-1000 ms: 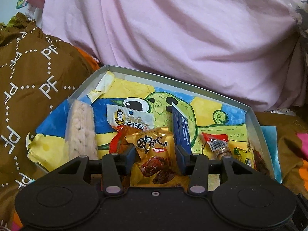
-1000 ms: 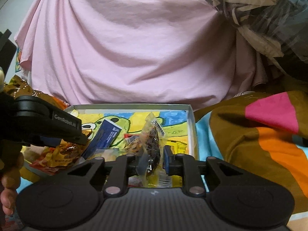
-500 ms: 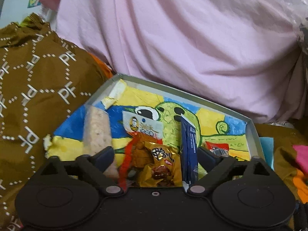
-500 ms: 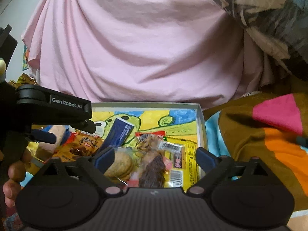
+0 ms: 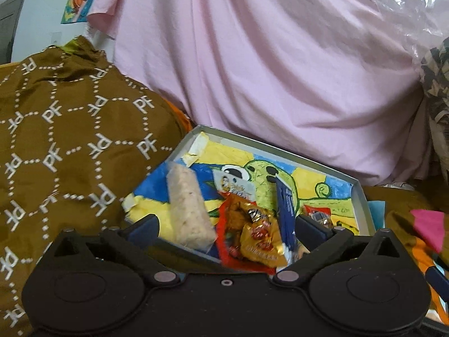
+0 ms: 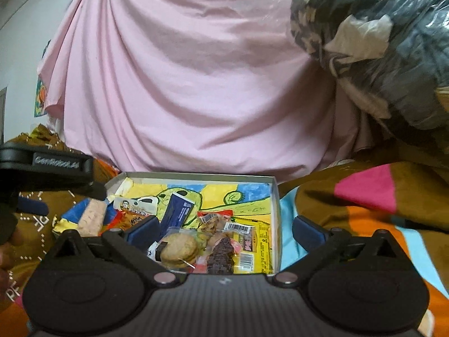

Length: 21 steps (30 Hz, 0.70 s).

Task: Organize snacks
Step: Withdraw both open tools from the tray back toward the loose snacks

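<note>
A shallow grey box (image 5: 280, 146) lined with a cartoon drawing lies on the bed and holds several snacks. In the left wrist view a pale rice bar (image 5: 188, 210), a gold packet (image 5: 261, 241) and an upright blue packet (image 5: 284, 210) lie in it. My left gripper (image 5: 227, 226) hovers at the near rim, its jaws opening, wide apart and touching nothing. In the right wrist view a clear cookie packet (image 6: 179, 248), a dark bar (image 6: 221, 255) and a yellow packet (image 6: 261, 241) lie in the near right corner. My right gripper (image 6: 226, 229) is opening above them, pads clear of every packet.
A brown quilt with a white PF pattern (image 5: 70, 140) rises left of the box. Pink sheet (image 5: 266, 70) hangs behind it. A brown, pink and orange blanket (image 6: 364, 193) lies to the right, below a plastic-wrapped bundle (image 6: 378, 42). A hand (image 6: 8, 241) holds the left gripper.
Both grippers went from shut to wide open. The left let go of the gold packet, the right of the clear packet. Both drew back and up from the box.
</note>
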Each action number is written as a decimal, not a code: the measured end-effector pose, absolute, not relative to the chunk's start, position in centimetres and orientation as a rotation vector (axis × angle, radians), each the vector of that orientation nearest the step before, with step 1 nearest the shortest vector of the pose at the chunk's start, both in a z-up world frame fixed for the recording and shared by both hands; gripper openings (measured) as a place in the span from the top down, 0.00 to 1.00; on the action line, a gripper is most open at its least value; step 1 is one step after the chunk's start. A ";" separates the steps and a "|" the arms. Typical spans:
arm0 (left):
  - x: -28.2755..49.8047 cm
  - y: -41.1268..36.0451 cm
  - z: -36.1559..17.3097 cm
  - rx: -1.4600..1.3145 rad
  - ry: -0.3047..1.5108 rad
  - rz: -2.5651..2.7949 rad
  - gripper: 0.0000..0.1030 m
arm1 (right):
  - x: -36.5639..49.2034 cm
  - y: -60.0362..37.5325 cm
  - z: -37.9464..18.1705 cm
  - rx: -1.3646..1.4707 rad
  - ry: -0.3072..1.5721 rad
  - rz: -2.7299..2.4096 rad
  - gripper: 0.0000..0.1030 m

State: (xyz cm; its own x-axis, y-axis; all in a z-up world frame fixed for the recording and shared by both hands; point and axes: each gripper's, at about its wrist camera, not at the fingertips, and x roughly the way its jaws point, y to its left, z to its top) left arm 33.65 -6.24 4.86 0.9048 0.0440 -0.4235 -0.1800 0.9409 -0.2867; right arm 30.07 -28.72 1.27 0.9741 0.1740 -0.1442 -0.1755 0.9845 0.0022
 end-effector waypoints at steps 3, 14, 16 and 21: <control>32.1 -5.5 4.8 -0.324 0.432 0.125 0.01 | 28.8 -28.7 1.5 -0.005 0.153 0.177 0.00; 26.4 -3.5 3.6 -0.325 0.499 0.135 0.01 | 23.3 -27.4 1.3 -0.048 0.228 0.211 0.00; 25.3 -3.3 3.2 -0.319 0.507 0.132 0.01 | 22.3 -27.0 1.2 -0.055 0.242 0.226 0.00; 23.0 -2.3 2.0 -0.315 0.544 0.139 0.01 | 20.2 -26.0 0.9 -0.075 0.304 0.254 0.00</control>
